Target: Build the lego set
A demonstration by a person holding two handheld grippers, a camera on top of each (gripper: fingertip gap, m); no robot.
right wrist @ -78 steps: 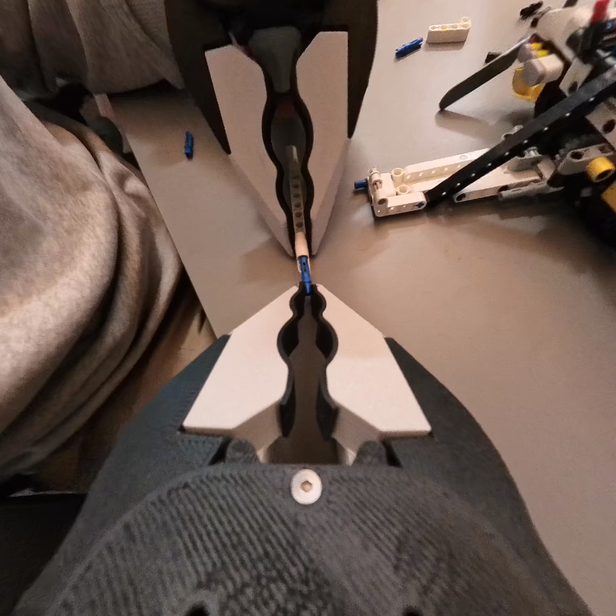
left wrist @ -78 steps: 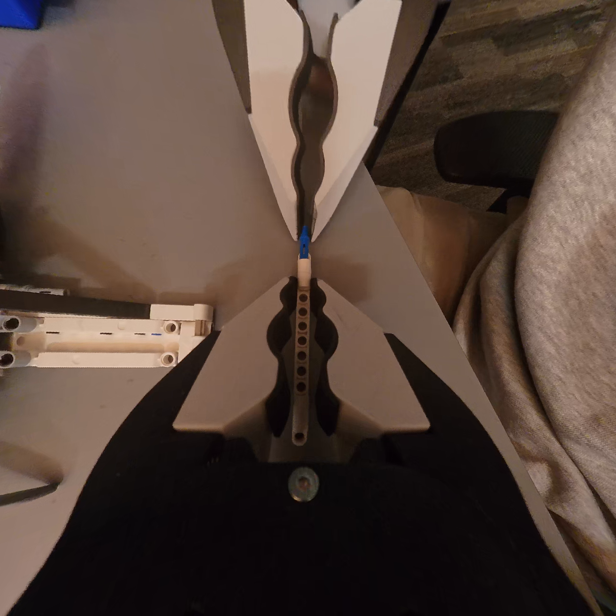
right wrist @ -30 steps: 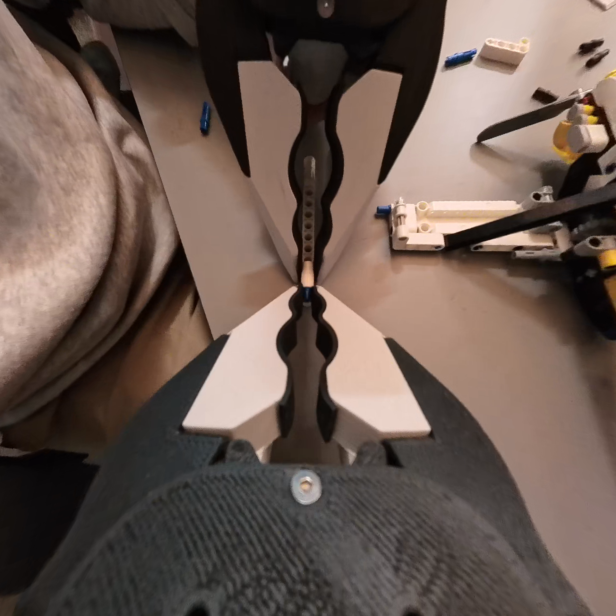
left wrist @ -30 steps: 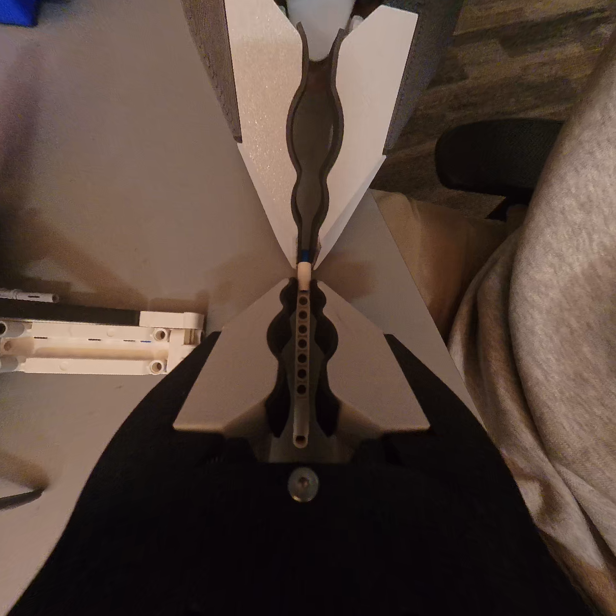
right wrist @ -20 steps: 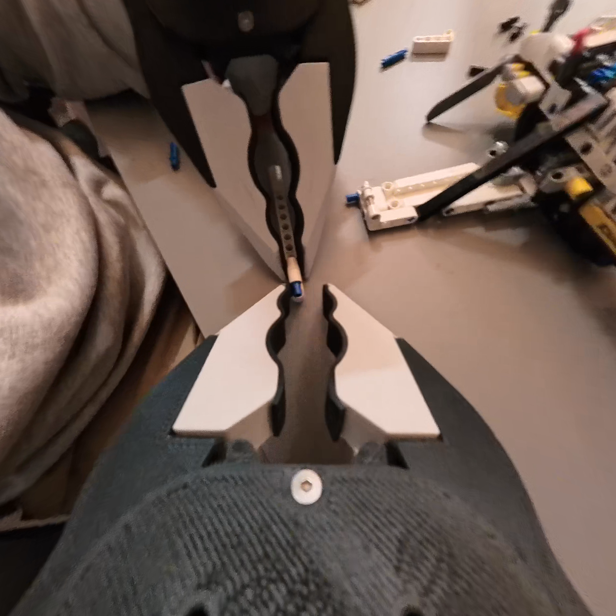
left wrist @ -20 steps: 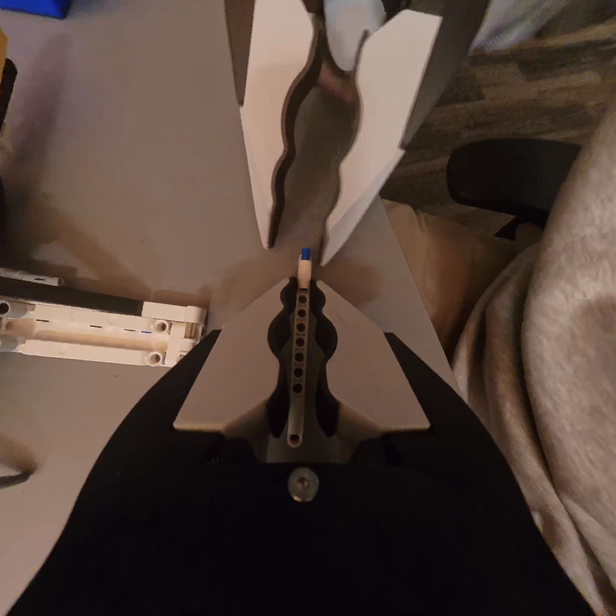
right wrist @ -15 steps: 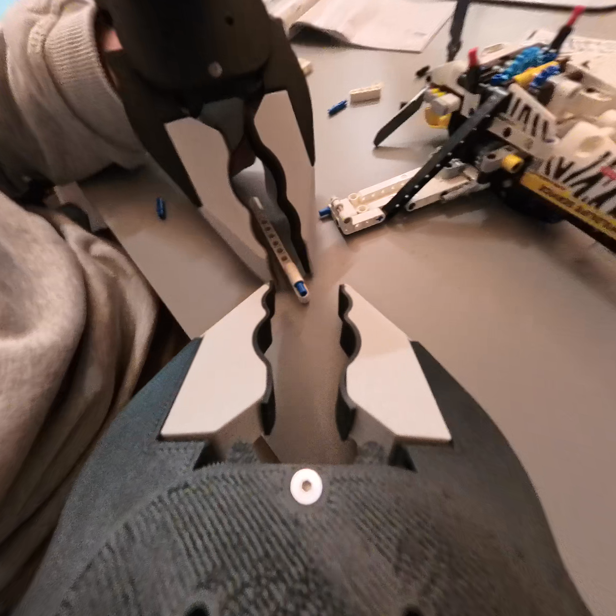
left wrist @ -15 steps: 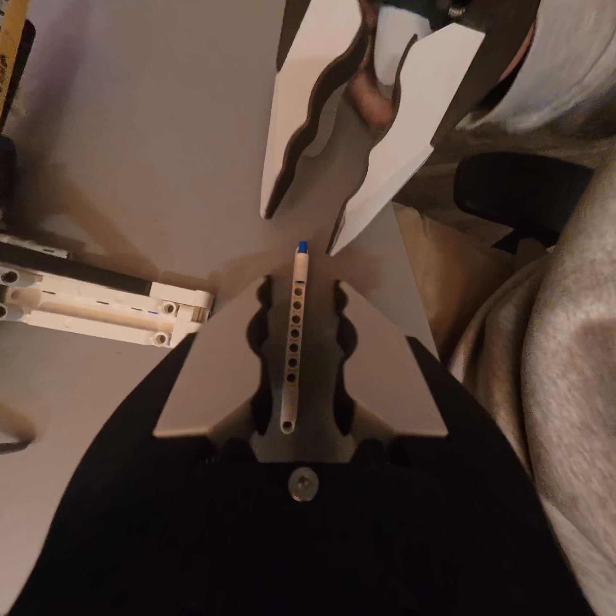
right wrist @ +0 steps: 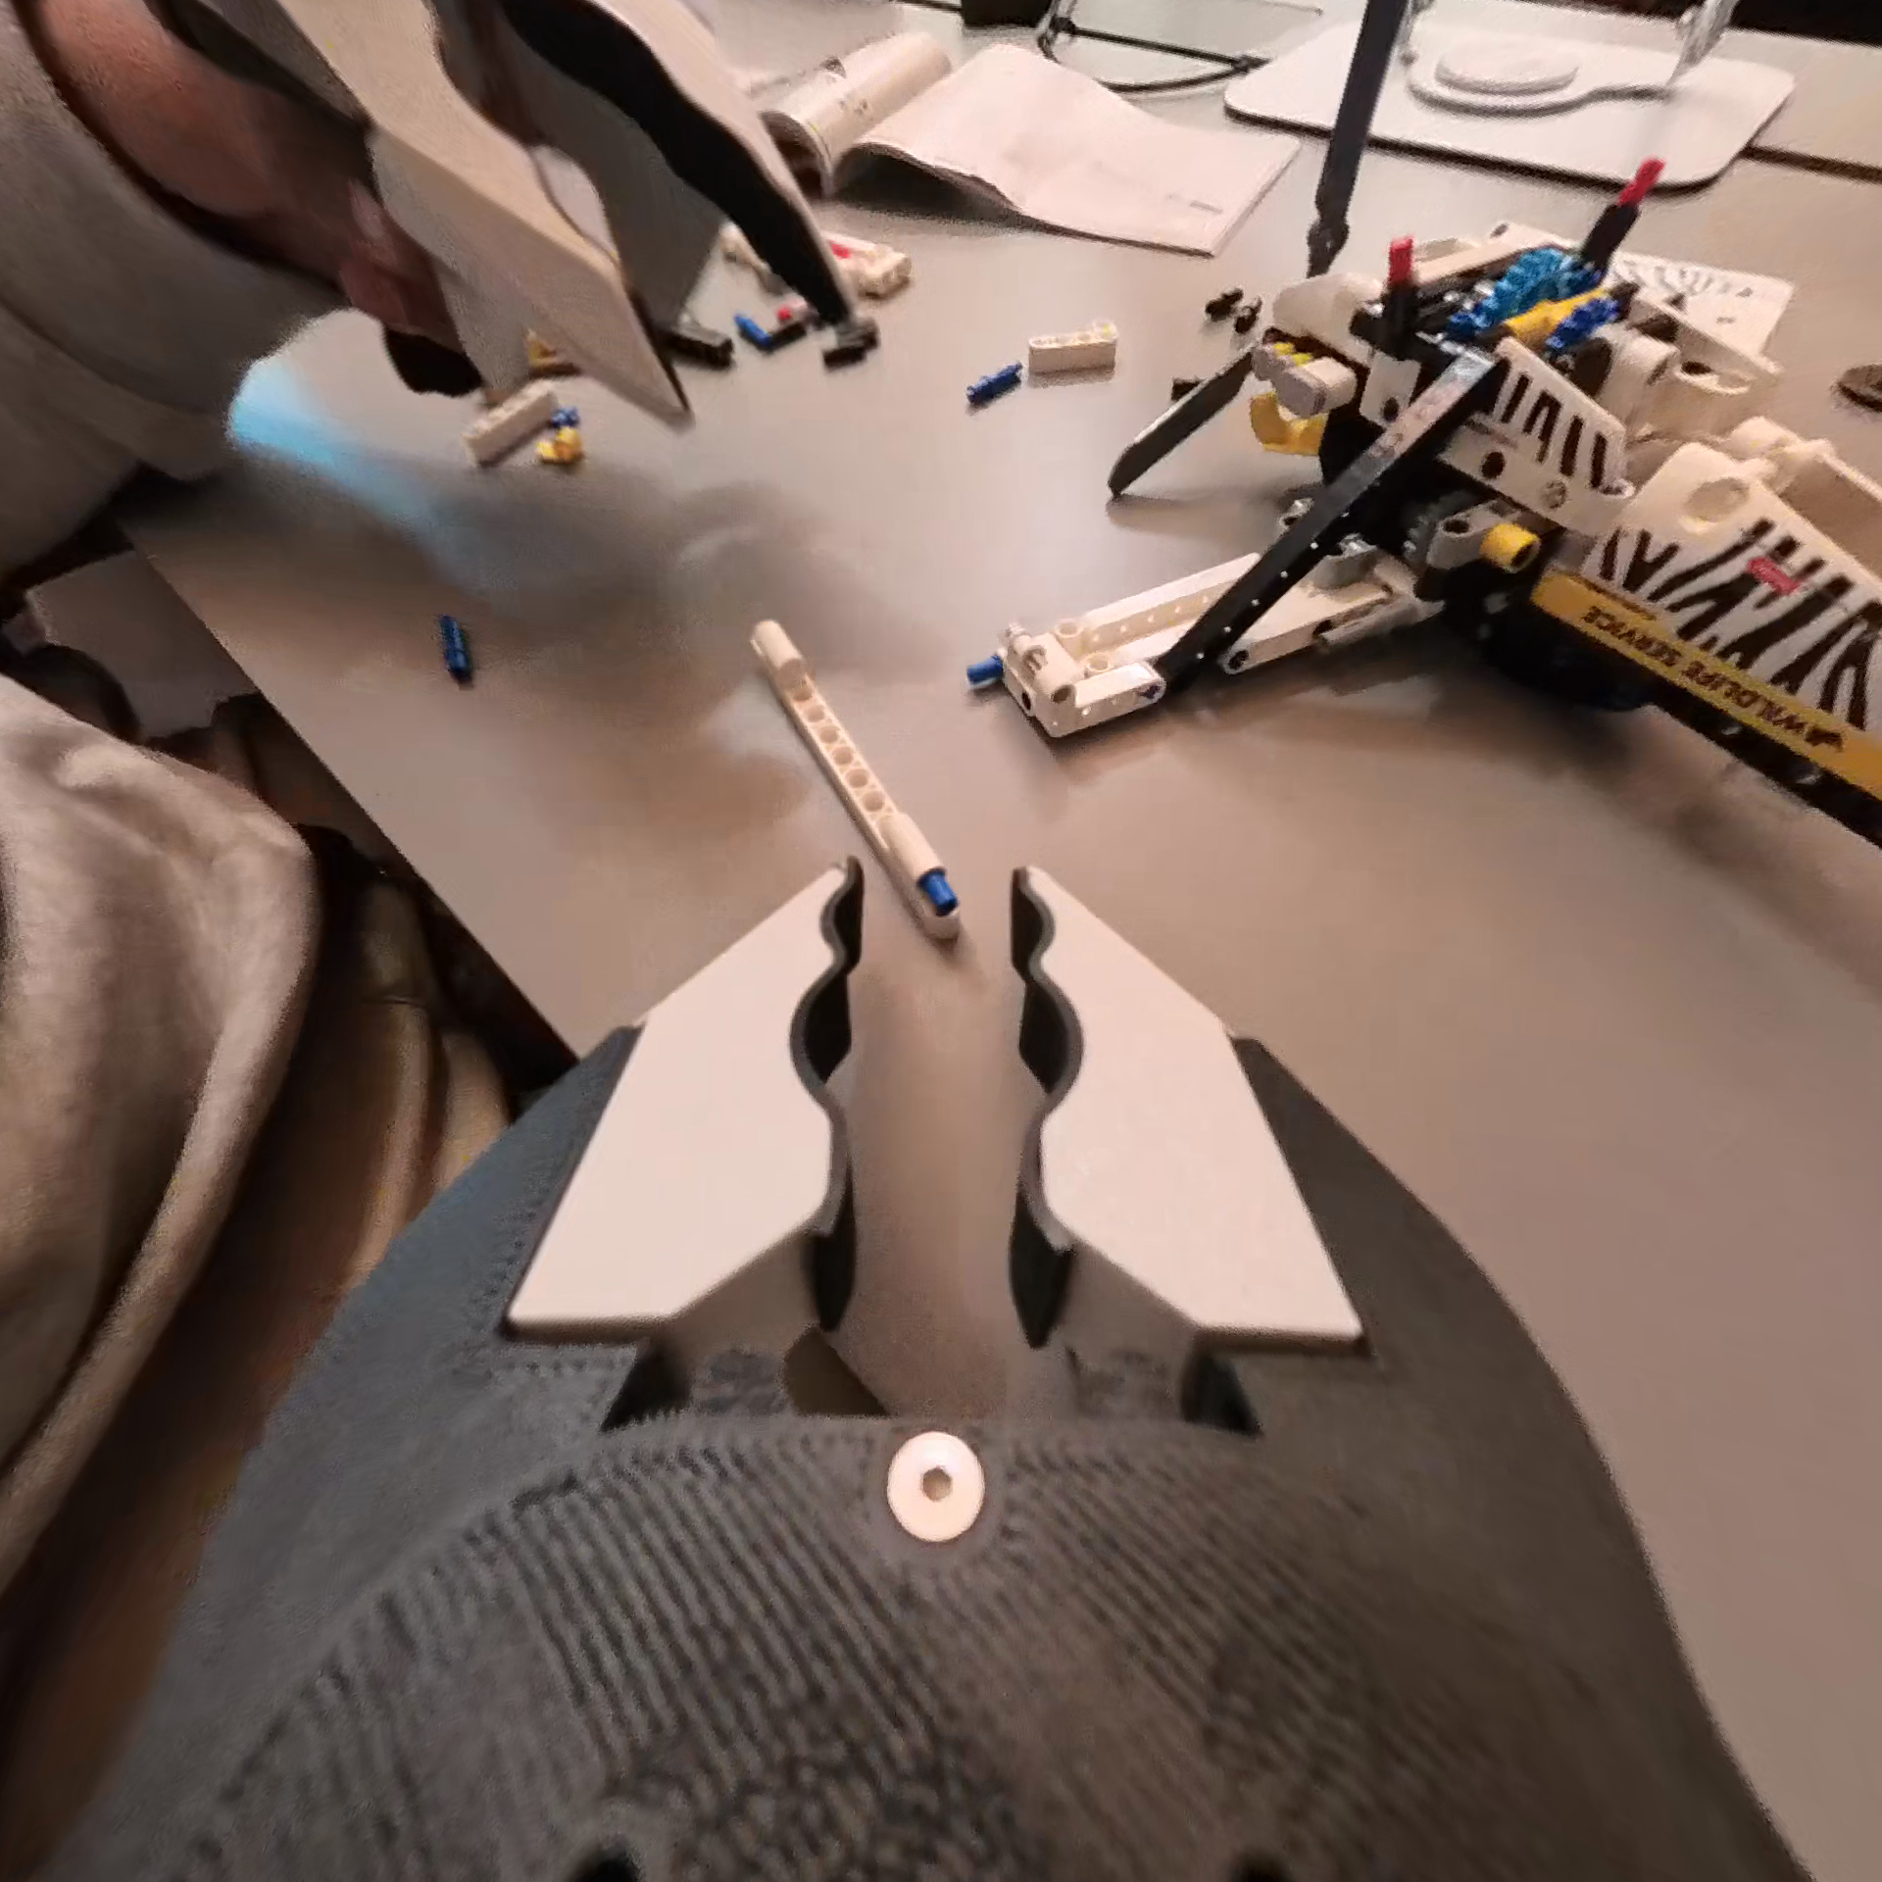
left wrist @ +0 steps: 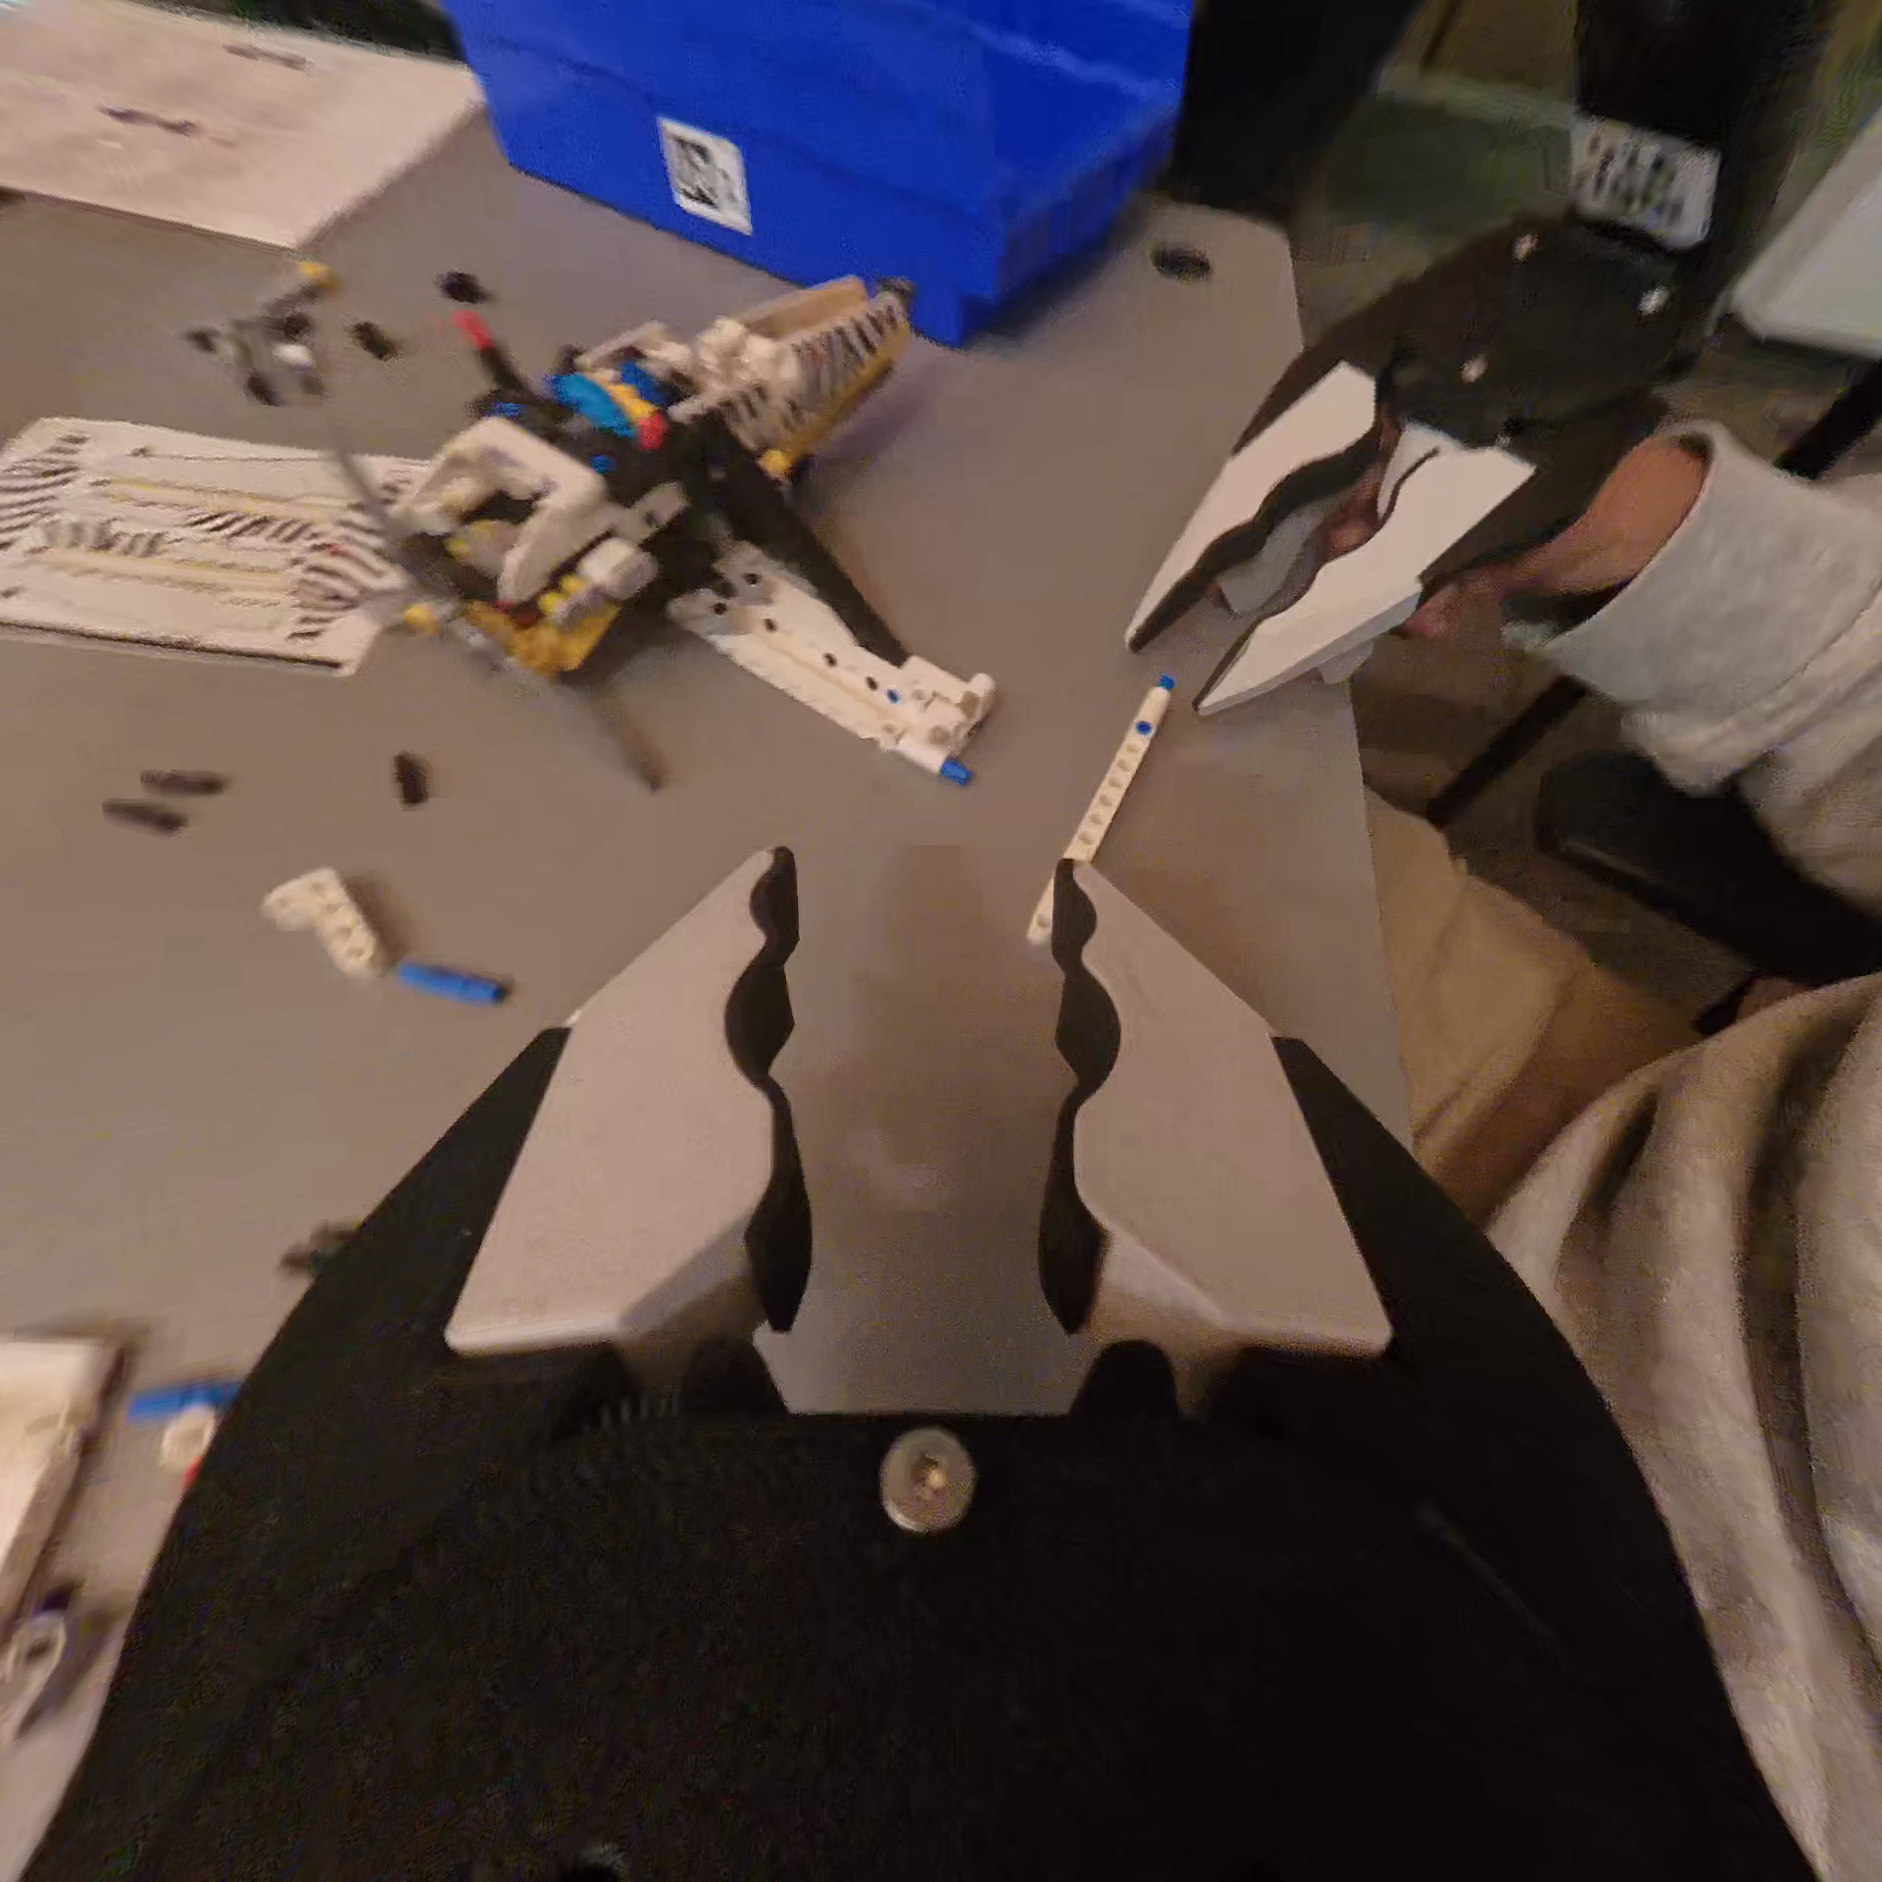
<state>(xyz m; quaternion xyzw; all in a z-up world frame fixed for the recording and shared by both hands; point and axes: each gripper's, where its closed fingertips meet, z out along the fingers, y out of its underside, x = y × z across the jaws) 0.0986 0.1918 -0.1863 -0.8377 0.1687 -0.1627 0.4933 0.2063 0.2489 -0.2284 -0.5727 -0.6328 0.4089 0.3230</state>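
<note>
A long white beam (left wrist: 1105,805) with holes lies flat on the grey table (left wrist: 611,1069), with a blue pin (right wrist: 932,891) stuck in one end. It also shows in the right wrist view (right wrist: 840,754). My left gripper (left wrist: 922,871) is open and empty, raised above the table, with the beam's near end beside its right fingertip. My right gripper (right wrist: 935,881) is open and empty, with the pin end of the beam just in front of its tips. The part-built white, black and yellow model (right wrist: 1528,458) lies to the right.
A blue bin (left wrist: 866,122) stands behind the model (left wrist: 652,489), with a sticker sheet (left wrist: 153,540) to the left. An open manual (right wrist: 1018,132) lies at the back. Loose pieces lie around: a short white beam (left wrist: 326,922), blue pins (left wrist: 448,983) (right wrist: 455,645). The table edge (right wrist: 407,866) and a person's lap are near. The left gripper's tips are roughly 15 centimeters from the right gripper's.
Both grippers opened and let go of the beam and pin, which were pressed together. The beam now lies on the table. Both grippers lifted and drew back apart.
</note>
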